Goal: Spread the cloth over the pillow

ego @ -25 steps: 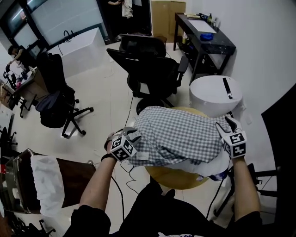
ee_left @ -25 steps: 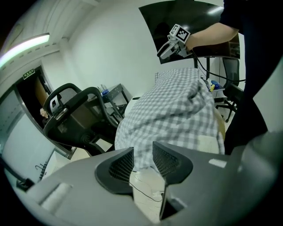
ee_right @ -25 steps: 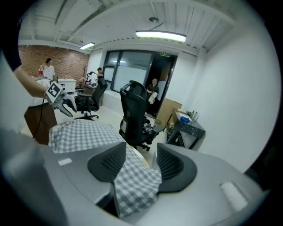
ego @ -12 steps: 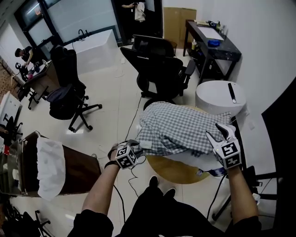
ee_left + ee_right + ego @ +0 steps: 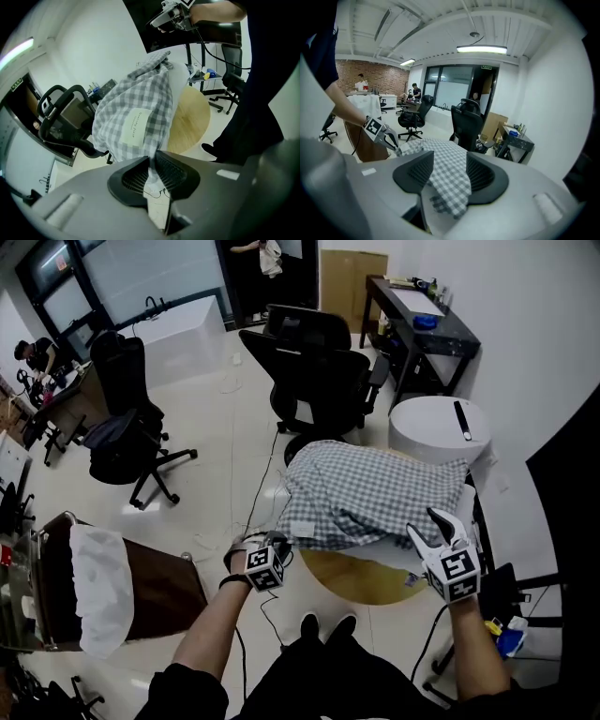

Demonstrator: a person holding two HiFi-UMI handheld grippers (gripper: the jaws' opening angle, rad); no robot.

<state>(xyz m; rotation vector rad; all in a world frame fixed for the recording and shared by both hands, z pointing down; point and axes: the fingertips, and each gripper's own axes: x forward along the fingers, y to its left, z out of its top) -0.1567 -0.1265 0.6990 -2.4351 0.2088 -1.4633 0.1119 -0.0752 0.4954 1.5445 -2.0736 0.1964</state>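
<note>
A grey-and-white checked cloth (image 5: 375, 493) lies over a white pillow (image 5: 398, 554) on a round wooden table (image 5: 352, 573). My left gripper (image 5: 279, 543) sits at the cloth's near left corner. Its jaws have just been closing. In the left gripper view the gripper (image 5: 152, 169) is shut on a thin fold of that cloth (image 5: 140, 108), which stretches up from the pads. My right gripper (image 5: 428, 527) is at the pillow's near right side. In the right gripper view its jaws (image 5: 449, 171) stand wide apart, with the cloth's edge (image 5: 450, 187) lying loose between them.
A black office chair (image 5: 314, 362) stands just behind the table, and a white round drum (image 5: 436, 427) is at its far right. A black desk (image 5: 422, 320) lines the right wall. A brown cabinet draped in white (image 5: 103, 587) stands at the left. Cables trail on the floor.
Both grippers have drawn back towards me. The left one sank below the table's edge with the cloth's corner. The right one left the cloth's far right corner for the near side.
</note>
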